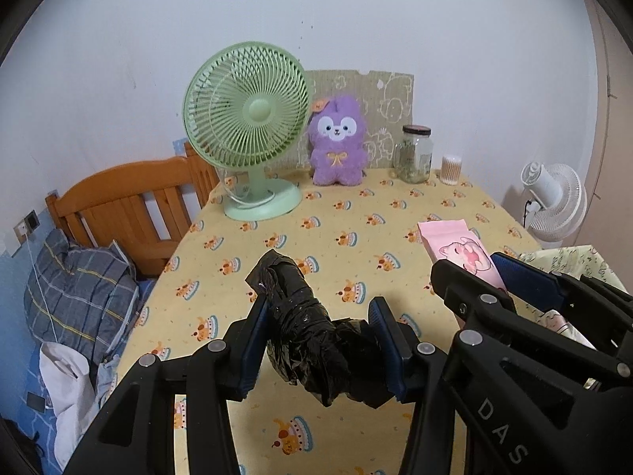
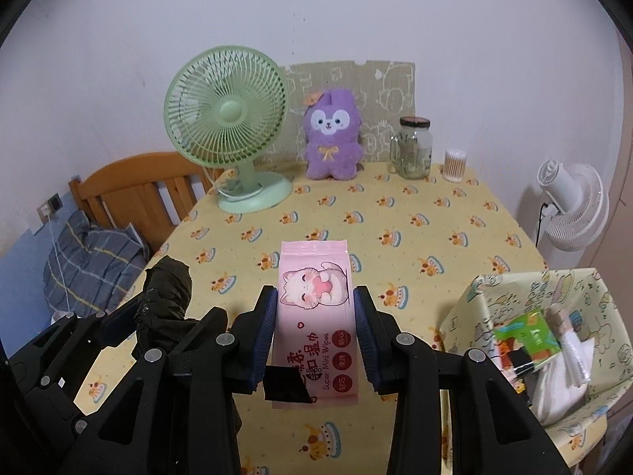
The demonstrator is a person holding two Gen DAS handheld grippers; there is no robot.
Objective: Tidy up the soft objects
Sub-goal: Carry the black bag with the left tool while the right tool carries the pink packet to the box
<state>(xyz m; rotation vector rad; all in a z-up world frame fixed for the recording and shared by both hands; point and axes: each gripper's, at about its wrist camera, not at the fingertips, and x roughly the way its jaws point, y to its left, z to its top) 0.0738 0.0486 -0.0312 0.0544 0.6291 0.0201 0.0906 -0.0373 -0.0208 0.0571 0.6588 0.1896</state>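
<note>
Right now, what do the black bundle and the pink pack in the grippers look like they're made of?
Black bundle: thin glossy plastic film, probably rolled bin bags; it is crinkled with shiny creases. Pink pack: soft, smooth plastic wrapper with a flat sealed top edge, printed with a cartoon cat and "Super Mini Wipes", so likely wet wipes inside.

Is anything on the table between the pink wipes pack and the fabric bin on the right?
Nothing visible. The right gripper holds the pink wipes pack above the table; between it and the fabric bin lies only bare yellow tablecloth. The bin's top is open.
</note>
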